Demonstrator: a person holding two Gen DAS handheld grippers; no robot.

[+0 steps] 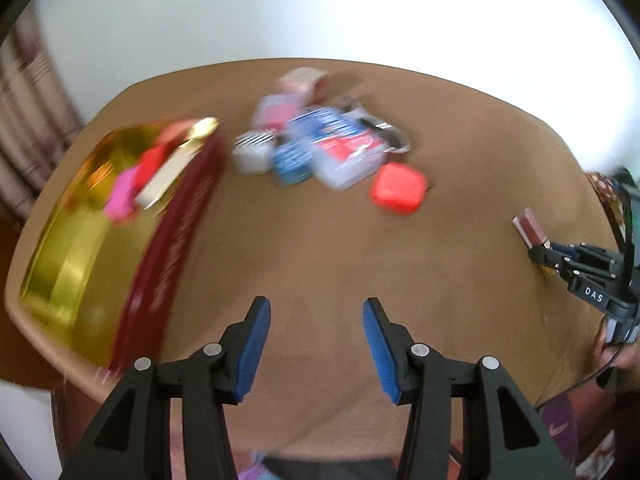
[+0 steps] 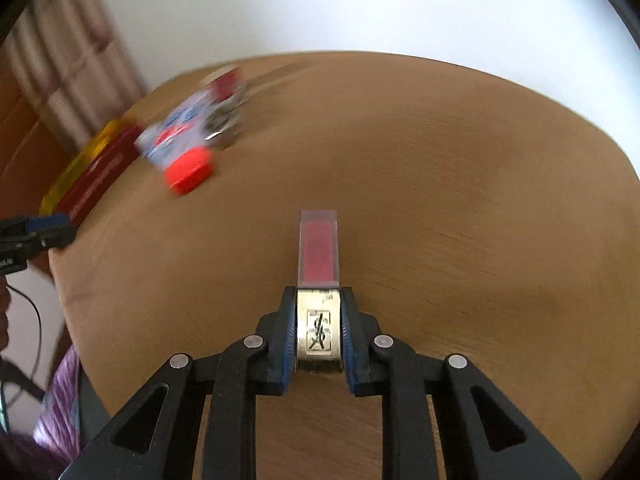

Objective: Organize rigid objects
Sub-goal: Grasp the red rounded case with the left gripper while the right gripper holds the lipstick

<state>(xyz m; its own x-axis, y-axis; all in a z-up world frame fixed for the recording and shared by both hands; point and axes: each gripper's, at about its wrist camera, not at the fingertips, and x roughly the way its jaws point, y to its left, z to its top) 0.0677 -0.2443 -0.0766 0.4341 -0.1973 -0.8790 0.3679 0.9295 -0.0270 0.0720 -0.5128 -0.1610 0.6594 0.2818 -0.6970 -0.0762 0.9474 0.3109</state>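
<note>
The right gripper (image 2: 319, 330) is squeezed tight on a lipstick (image 2: 319, 280), held over the near right of the table (image 2: 460, 200); the left gripper (image 1: 317, 346) is half open and empty; farther off, a few things (blurry, maybe boxes) sit in the gold tin (image 1: 80, 248) at left; a pile (image 1: 320, 144) still waits.

Domestic room: striped curtain (image 1: 28, 112), plain white wall (image 1: 320, 8), brown table (image 1: 320, 248) bearing small household boxes (image 1: 320, 140).
</note>
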